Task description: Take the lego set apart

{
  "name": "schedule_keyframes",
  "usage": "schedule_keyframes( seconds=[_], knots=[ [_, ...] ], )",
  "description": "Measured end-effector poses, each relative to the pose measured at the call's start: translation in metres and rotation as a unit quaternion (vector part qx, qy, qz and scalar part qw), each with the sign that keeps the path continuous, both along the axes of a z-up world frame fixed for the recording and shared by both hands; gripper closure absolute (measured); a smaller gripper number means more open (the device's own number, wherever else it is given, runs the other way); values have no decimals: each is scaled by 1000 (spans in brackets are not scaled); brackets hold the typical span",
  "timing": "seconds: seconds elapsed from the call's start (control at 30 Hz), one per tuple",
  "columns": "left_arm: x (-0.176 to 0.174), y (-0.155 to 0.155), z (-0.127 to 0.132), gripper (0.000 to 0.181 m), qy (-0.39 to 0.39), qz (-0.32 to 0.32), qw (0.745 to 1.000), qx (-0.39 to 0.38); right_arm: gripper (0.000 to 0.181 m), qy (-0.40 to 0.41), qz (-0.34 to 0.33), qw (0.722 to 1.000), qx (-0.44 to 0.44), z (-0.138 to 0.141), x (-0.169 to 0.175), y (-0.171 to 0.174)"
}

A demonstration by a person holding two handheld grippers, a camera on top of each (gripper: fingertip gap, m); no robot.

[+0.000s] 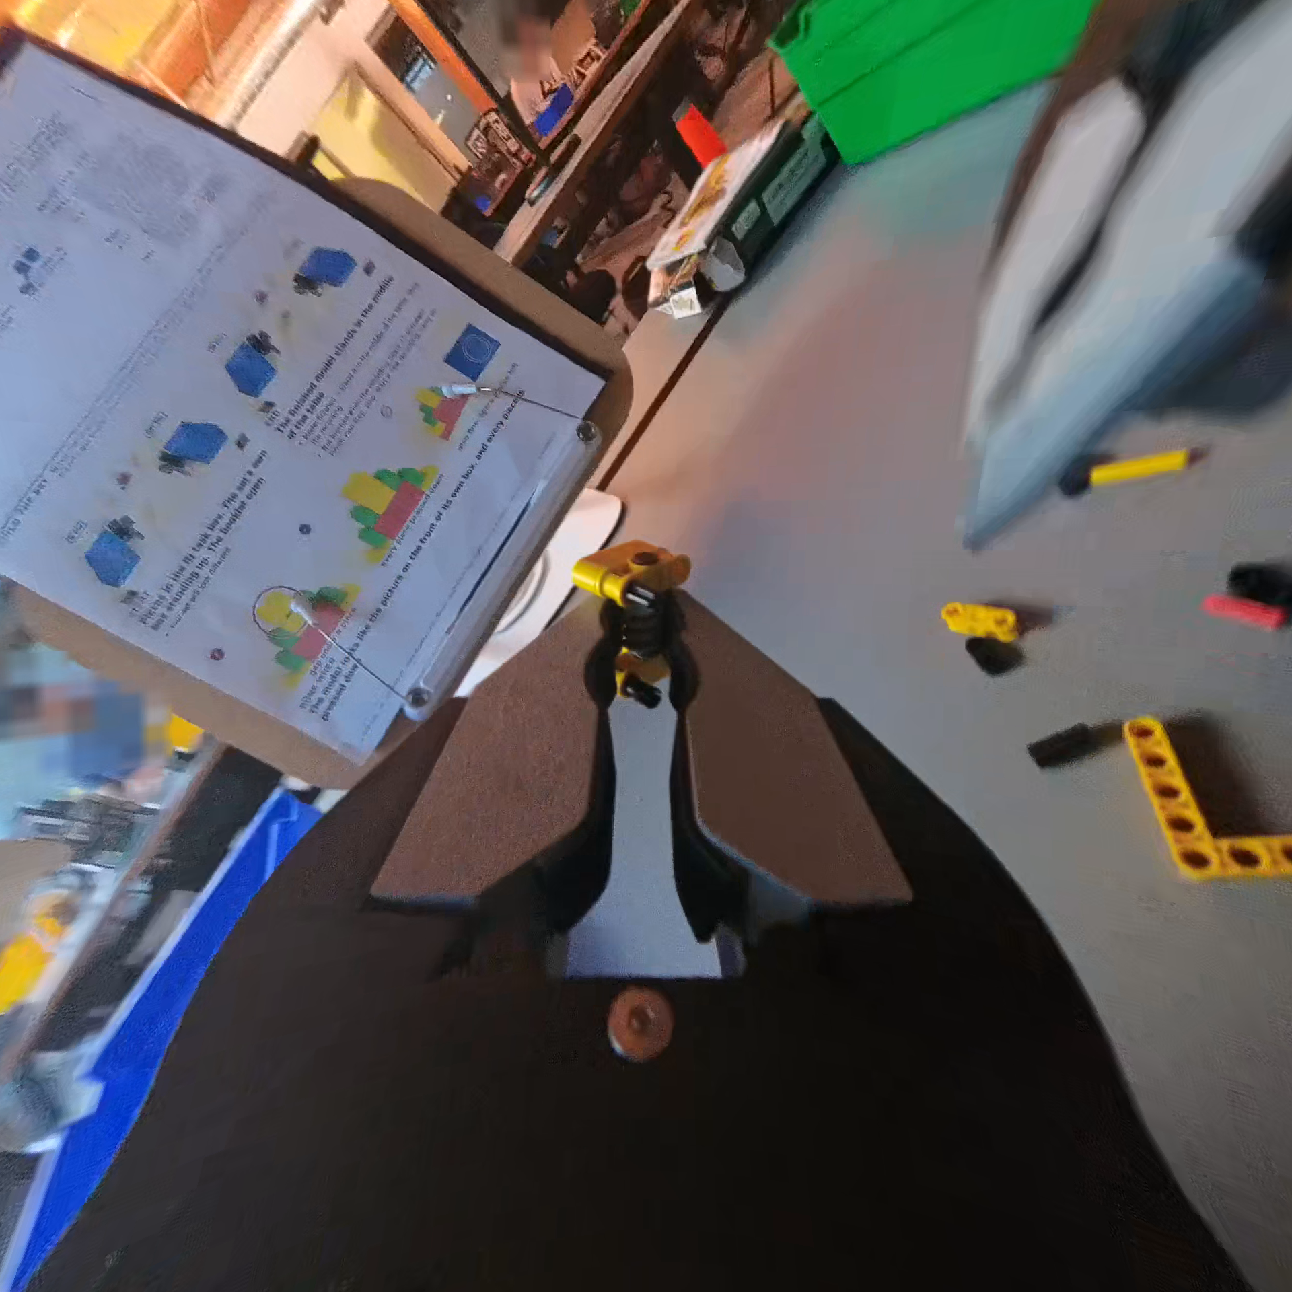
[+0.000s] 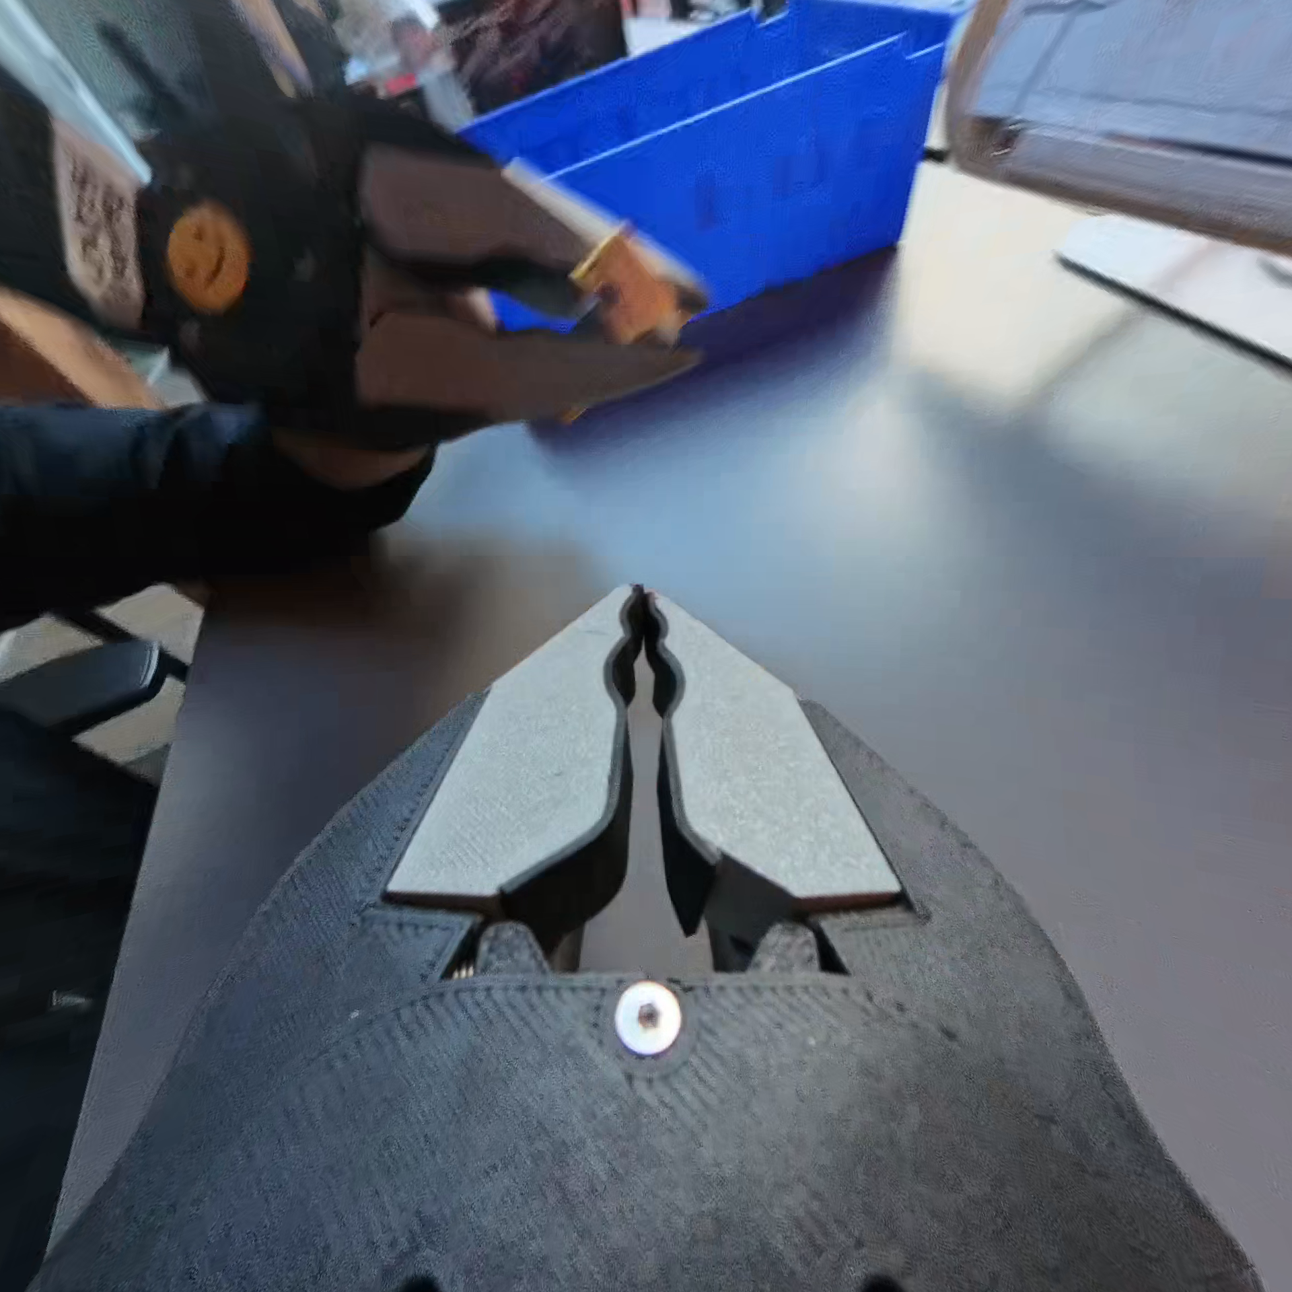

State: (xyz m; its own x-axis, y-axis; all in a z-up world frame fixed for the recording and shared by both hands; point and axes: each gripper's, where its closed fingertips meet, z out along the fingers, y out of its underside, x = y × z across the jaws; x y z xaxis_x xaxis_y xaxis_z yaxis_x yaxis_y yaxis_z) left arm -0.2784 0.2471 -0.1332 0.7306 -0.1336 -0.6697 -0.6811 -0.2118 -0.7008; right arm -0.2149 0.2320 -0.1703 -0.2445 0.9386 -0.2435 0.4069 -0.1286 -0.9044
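My left gripper (image 1: pixel 640 633) is shut on a small lego piece (image 1: pixel 633 575), yellow ends with a black spring between, held above the grey table. Loose parts lie on the table to its right: a yellow L-shaped beam (image 1: pixel 1181 811), a short yellow beam (image 1: pixel 979 619), a red piece (image 1: pixel 1244 612), black pins (image 1: pixel 1059 744) and a yellow axle (image 1: pixel 1136 467). My right gripper (image 2: pixel 640 594) is shut and empty over bare table. The left gripper also shows in the right wrist view (image 2: pixel 629 307), blurred, with the yellow piece at its tips.
An instruction sheet on a board (image 1: pixel 280 447) stands at left. A blue bin (image 2: pixel 734 161) sits behind the left gripper. Green bins (image 1: pixel 930 63) stand at the far end. A blurred grey box (image 1: pixel 1118 280) is at right. A person's dark sleeve (image 2: pixel 175 482) holds the left gripper. The gap from one gripper's tips to the other's is roughly 8 centimeters. Between my right fingertips and the yellow axle (image 1: pixel 1136 467) there is roughly 9 centimeters.
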Motion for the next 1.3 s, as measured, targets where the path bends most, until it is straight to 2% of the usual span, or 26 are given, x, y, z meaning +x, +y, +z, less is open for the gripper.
schedule_keyframes(
  seconds=[0.1, 0.17, 0.23, 0.33, 0.37, 0.47, 0.5, 0.53, 0.57, 0.6, 0.67, 0.8, 1.0, 1.1, 1.3],
  knots=[
    [6, 3, -6, 173, 57, 18, 998, 1, 181, -2, -2, 999, -53, -6, 0, 6],
    [11, 9, -8, 173, 60, 19, 998, -1, 161, 33, 5, 995, -90, 9, -2, 3],
    [14, 14, -14, 173, 79, 20, 997, -8, 146, 50, 0, 995, -86, 20, -1, 5],
    [19, 16, -29, 172, 121, 18, 992, -34, 141, 74, -24, 996, -47, 28, 0, 14],
    [25, 16, -33, 172, 120, 2, 992, -42, 141, 76, -24, 996, -36, 29, 0, 15],
    [65, 8, -44, 173, 54, -124, 989, -65, 133, 79, 2, 997, 12, 28, 1, 11],
    [77, 3, -47, 173, 19, -163, 983, -77, 135, 85, 34, 996, 22, 29, 3, 2],
    [82, -1, -47, 173, -5, -186, 979, -82, 145, 84, 82, 993, 28, 28, 8, -12],
    [77, 1, -46, 173, -17, -175, 981, -78, 149, 64, 89, 993, 41, 22, 8, -15],
    [72, 2, -46, 173, -24, -166, 982, -84, 146, 45, 63, 995, 65, 14, 5, -8],
    [66, 2, -45, 173, -46, -156, 983, -86, 162, 28, 50, 993, 104, 4, 2, -5],
    [66, 0, -43, 173, -49, -152, 983, -88, 168, 36, 53, 992, 111, 5, 2, -6],
    [76, -10, -43, 169, -76, -189, 973, -109, 168, 48, 83, 986, 139, 6, 8, -12],
    [84, -20, -49, 151, -95, -228, 959, -142, 168, 42, 97, 981, 161, 3, 10, -14],
    [80, -44, -39, 160, -133, -283, 934, -176, 168, 54, 134, 969, 200, 5, 19, -22]
  ],
)
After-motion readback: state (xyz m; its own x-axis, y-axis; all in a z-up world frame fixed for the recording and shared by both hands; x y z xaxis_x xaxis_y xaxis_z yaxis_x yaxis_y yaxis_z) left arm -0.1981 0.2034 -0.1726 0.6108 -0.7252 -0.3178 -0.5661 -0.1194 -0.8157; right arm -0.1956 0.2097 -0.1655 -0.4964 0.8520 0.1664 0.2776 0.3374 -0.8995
